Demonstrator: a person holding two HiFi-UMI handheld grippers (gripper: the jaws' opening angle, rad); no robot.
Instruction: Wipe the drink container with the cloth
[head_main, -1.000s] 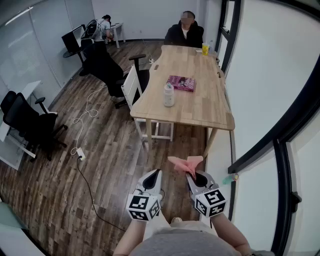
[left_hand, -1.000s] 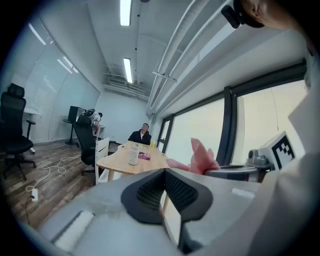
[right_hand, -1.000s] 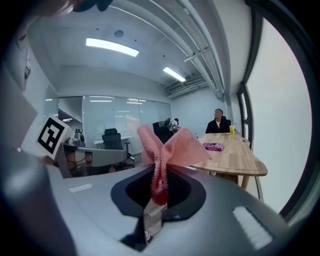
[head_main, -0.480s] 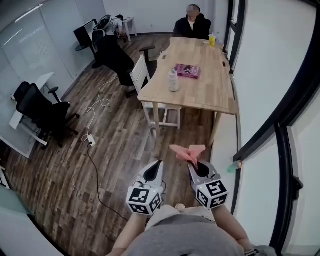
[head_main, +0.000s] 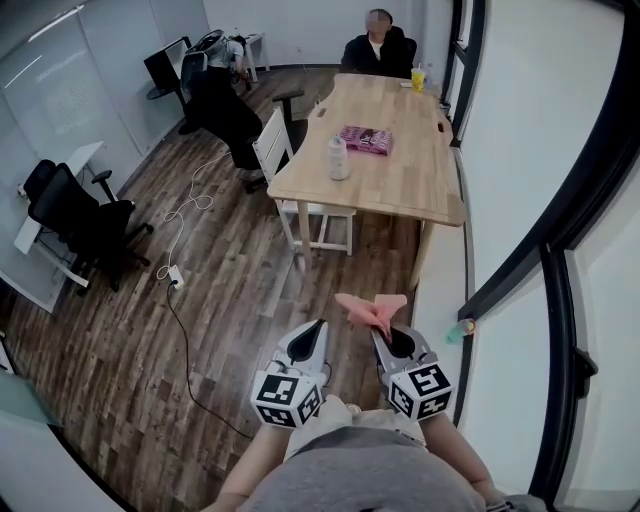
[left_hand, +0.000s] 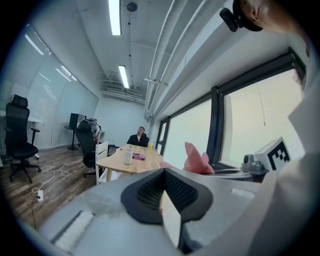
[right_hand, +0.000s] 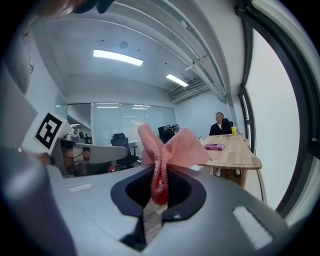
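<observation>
The drink container (head_main: 338, 158) is a pale bottle standing upright on the wooden table (head_main: 400, 195), far ahead of both grippers. It shows small in the left gripper view (left_hand: 128, 155). A pink cloth (head_main: 372, 308) sticks up from my right gripper (head_main: 385, 335), which is shut on it. In the right gripper view the cloth (right_hand: 167, 147) fans out above the closed jaws of that gripper (right_hand: 159, 175). My left gripper (head_main: 308, 345) is shut with nothing in it, beside the right one above the wood floor. The left gripper view shows its jaws (left_hand: 162, 175) pressed together and the cloth (left_hand: 196, 160) to the right.
A pink book (head_main: 364, 139) lies on the table behind the bottle, with a yellow cup (head_main: 418, 78) at the far end by a seated person (head_main: 375, 45). A white chair (head_main: 270, 150) stands at the table's left side. Black office chairs (head_main: 75, 215) and a cable (head_main: 175, 285) are on the left. A window wall (head_main: 520, 250) runs along the right.
The head view has shifted a little, so the table sits slightly higher in the picture. Both grippers keep the same pose, and the cloth stays pinched in the right one.
</observation>
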